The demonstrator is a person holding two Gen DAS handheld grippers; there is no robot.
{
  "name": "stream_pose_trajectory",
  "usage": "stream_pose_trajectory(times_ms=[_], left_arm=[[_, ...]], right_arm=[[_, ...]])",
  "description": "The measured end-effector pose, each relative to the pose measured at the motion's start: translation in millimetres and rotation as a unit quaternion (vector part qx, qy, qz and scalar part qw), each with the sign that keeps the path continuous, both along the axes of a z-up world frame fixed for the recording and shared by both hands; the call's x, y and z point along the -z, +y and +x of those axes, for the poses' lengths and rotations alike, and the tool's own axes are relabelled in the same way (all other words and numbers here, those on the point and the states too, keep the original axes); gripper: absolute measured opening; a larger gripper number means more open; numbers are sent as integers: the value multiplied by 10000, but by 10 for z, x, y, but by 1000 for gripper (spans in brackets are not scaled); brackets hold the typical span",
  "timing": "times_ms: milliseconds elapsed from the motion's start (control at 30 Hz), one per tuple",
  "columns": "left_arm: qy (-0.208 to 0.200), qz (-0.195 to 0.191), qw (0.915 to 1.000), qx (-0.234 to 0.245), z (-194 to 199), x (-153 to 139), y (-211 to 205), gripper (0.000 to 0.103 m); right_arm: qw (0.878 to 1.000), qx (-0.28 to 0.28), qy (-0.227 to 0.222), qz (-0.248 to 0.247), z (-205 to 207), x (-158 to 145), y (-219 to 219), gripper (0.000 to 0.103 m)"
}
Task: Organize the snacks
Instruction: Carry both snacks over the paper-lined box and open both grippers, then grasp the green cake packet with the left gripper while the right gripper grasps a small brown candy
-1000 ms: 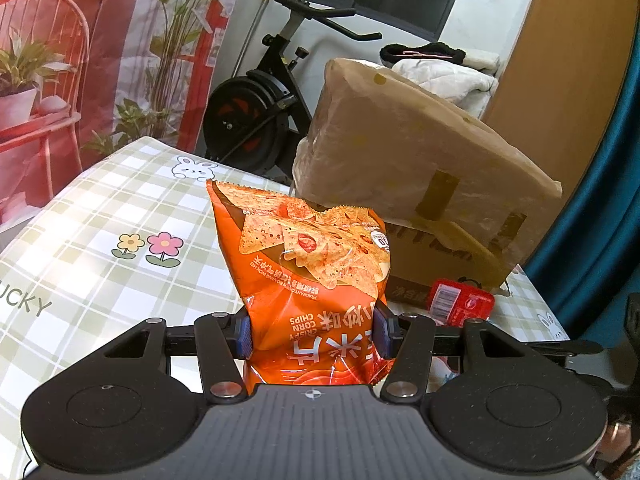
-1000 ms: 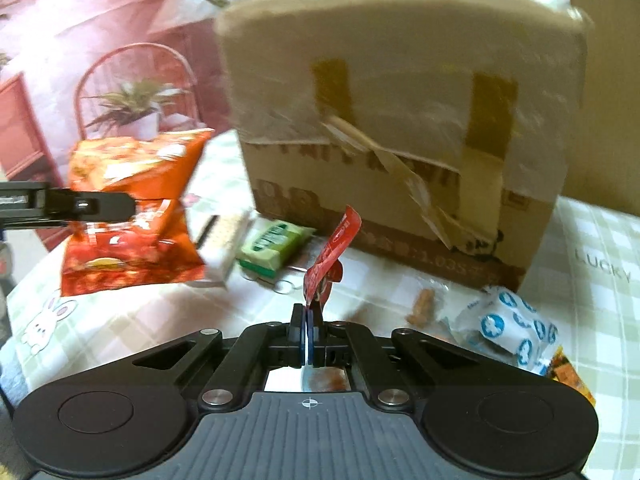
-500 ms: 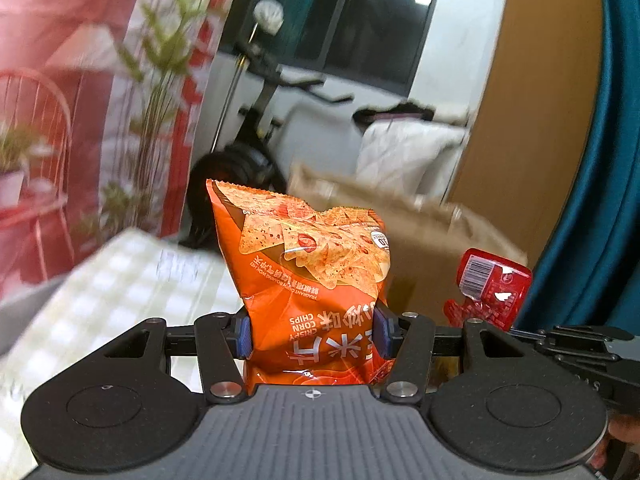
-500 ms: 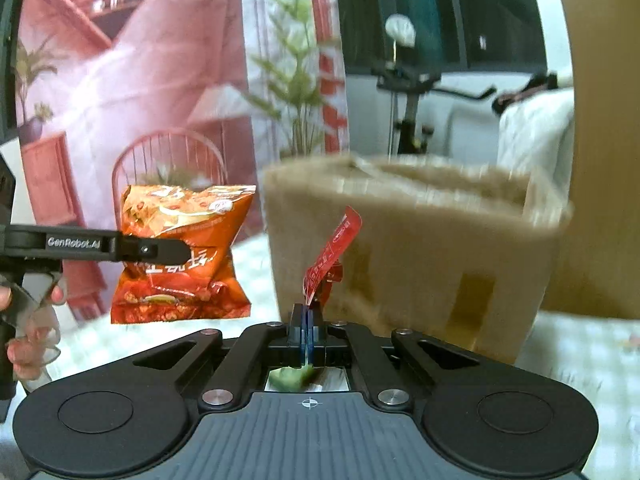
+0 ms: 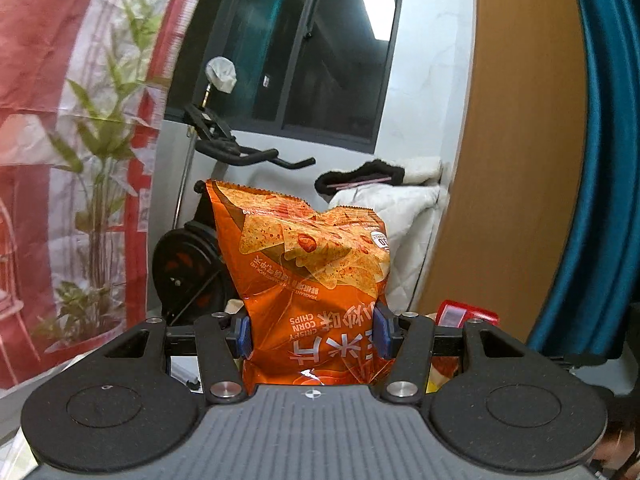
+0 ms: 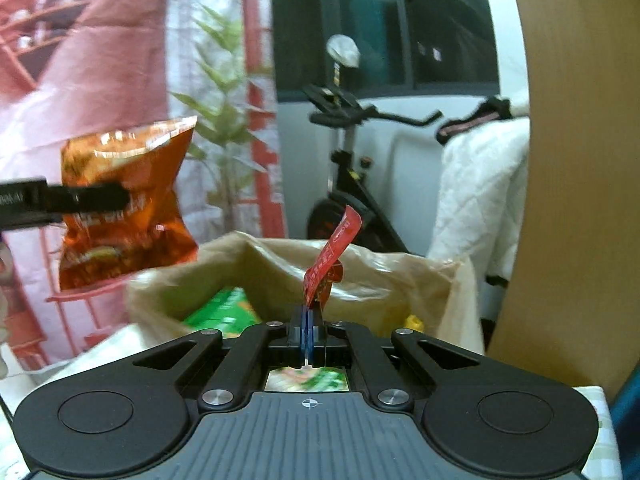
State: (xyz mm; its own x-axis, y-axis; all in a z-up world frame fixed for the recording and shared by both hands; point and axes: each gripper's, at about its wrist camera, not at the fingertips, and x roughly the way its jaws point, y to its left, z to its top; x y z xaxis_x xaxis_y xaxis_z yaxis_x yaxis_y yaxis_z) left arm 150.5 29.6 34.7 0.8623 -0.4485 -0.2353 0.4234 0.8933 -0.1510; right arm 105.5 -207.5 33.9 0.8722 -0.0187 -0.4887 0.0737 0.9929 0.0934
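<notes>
Orange corn chips bag (image 5: 308, 280) was pinched across its lower half by the left tool (image 5: 311, 338), blue pads pressing in from both sides, with the bag held in the air and off the desk. Right tool (image 6: 306, 330) was clamped fully shut on the tail of a thin red packet (image 6: 330, 258), which stuck up in front of the open, plastic-lined cardboard box (image 6: 420, 276). A green pack (image 6: 224, 310) was already lying inside that box.

My guess is both snacks were headed for the box. Biggest risk looked like the chips: it's a puffy, slick bag held only at the sides, so a quick swing could let it slide out or crush the chips. The red packet was only nipped by an edge, so it could flop or catch on the loose plastic liner.
</notes>
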Motion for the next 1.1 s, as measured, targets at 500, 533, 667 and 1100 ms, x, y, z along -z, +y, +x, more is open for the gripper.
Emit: stream_pose_trajectory(times_ms=[500, 533, 667, 1100], left_arm=[[546, 496, 9973, -20, 333, 273, -166, 78], [539, 498, 9973, -13, 308, 256, -139, 78], [469, 519, 9975, -55, 129, 199, -18, 79], [720, 429, 9958, -358, -623, 419, 578, 79]], right_arm=[[9989, 282, 284, -231, 29, 292, -76, 44], [9990, 263, 262, -242, -8, 266, -61, 46], [9995, 209, 111, -190, -244, 174, -21, 50], [9996, 74, -155, -230, -1021, 148, 42, 50]])
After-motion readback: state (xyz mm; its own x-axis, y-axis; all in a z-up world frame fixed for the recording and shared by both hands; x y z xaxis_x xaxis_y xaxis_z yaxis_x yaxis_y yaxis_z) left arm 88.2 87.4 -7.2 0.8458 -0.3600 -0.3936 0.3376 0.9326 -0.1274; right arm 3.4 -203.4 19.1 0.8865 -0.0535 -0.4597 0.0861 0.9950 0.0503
